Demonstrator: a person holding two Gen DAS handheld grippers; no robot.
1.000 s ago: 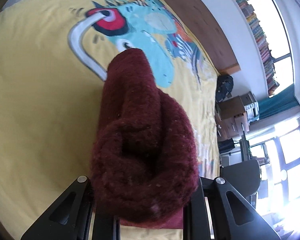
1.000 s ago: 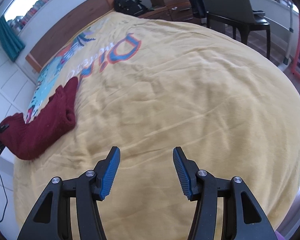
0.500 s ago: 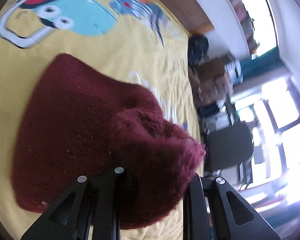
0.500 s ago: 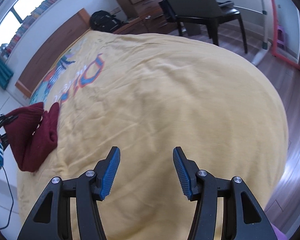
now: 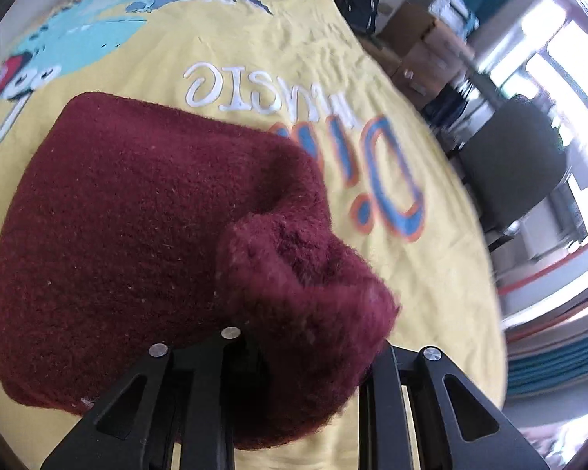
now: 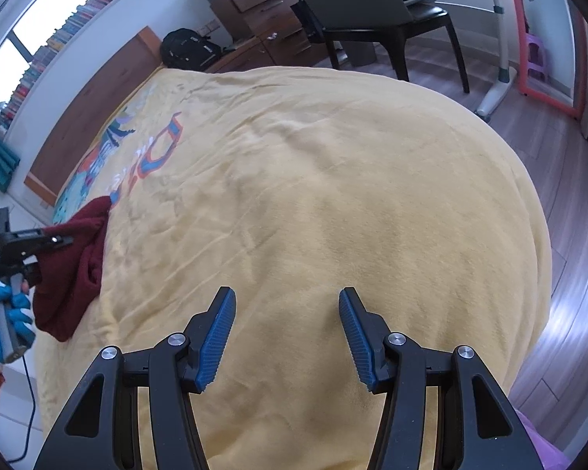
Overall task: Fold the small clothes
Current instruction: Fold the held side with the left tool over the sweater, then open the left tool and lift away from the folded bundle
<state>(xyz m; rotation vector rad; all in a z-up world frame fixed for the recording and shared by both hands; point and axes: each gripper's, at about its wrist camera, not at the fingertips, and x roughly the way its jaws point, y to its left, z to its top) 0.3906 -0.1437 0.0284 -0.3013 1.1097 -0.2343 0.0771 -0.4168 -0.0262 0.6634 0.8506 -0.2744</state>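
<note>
A dark red knitted garment (image 5: 137, 227) lies on the yellow bedspread (image 5: 286, 66). My left gripper (image 5: 309, 356) is shut on one bunched end of it and holds that end doubled over the rest; its fingertips are hidden in the wool. In the right wrist view the same garment (image 6: 74, 274) hangs from the left gripper (image 6: 58, 239) at the bed's left edge. My right gripper (image 6: 288, 337) is open and empty above bare bedspread (image 6: 333, 196), well to the right of the garment.
The bedspread has a blue cartoon print and lettering (image 5: 376, 180). A wooden headboard (image 6: 98, 109), a black backpack (image 6: 188, 49), drawers (image 6: 262, 8) and a dark chair (image 6: 372, 8) stand beyond the bed. Wood floor (image 6: 568, 313) lies to the right.
My left gripper has swung the held end of the red garment over toward the lettering, so the garment now lies doubled. The right gripper has lifted and stayed open.
</note>
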